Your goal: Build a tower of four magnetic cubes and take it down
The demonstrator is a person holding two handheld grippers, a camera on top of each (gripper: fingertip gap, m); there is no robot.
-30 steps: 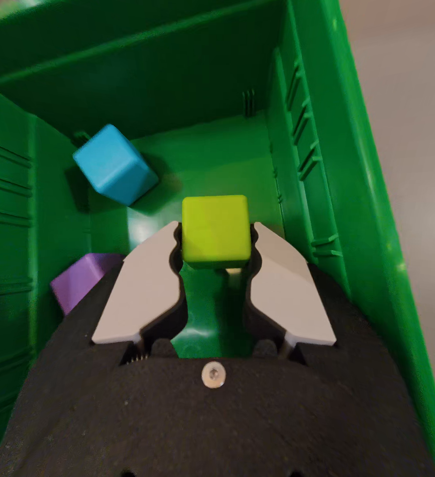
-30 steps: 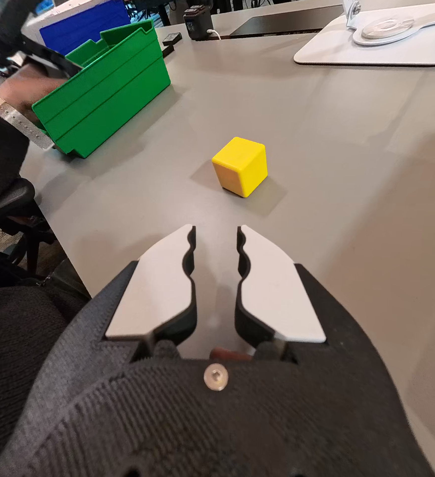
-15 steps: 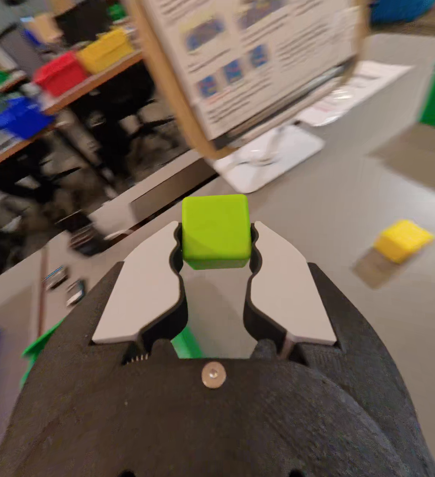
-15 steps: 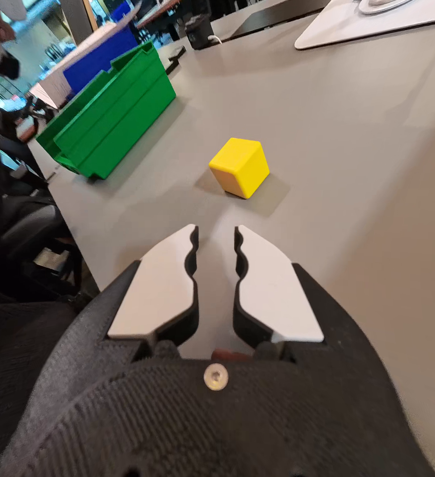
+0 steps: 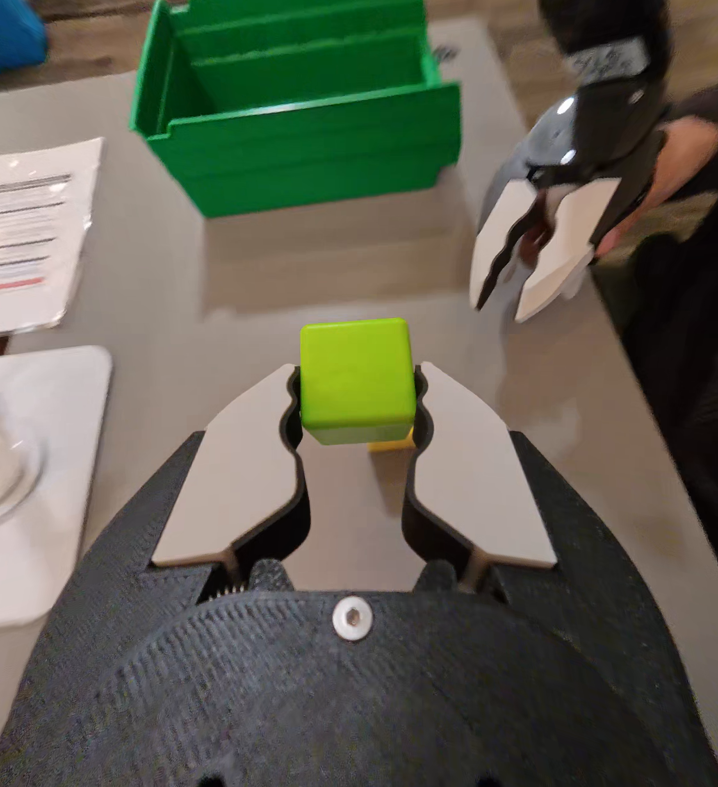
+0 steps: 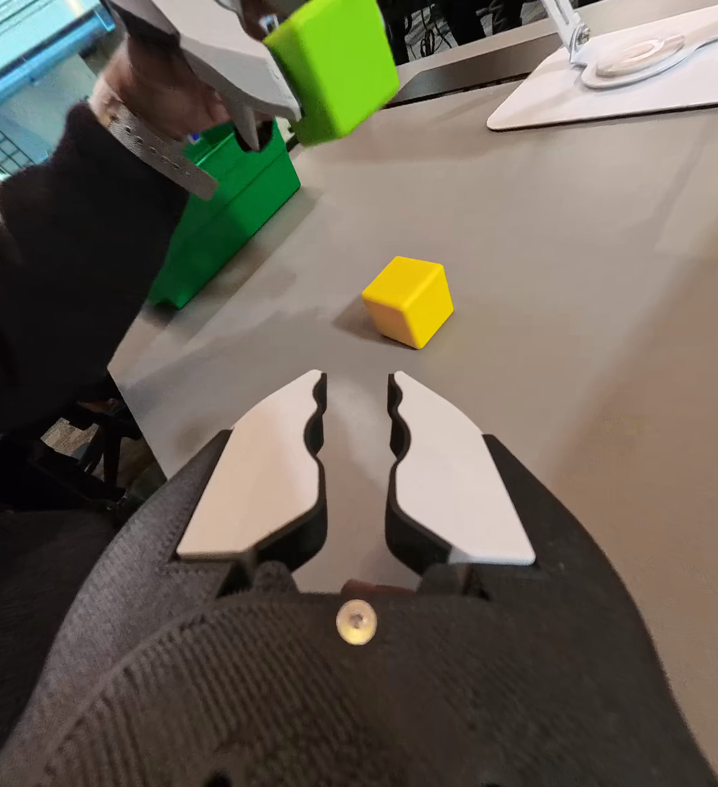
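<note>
One lime cube [image 5: 356,377] clamped in left gripper [image 5: 356,383], lifted out of green bin [image 5: 297,140], now hanging over yellow cube [image 6: 408,300] at 12 o'clock from parted, empty right gripper [image 6: 357,381].

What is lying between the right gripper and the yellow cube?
Nothing: in the right wrist view only bare grey table separates the right gripper from the yellow cube.

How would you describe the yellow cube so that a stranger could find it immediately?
Start at the grey table and find the green bin on it. The yellow cube sits alone on the bare tabletop beside that bin, just ahead of the open right gripper. Unlike the lime cube held in the air by the left gripper, it rests on the table.
</note>
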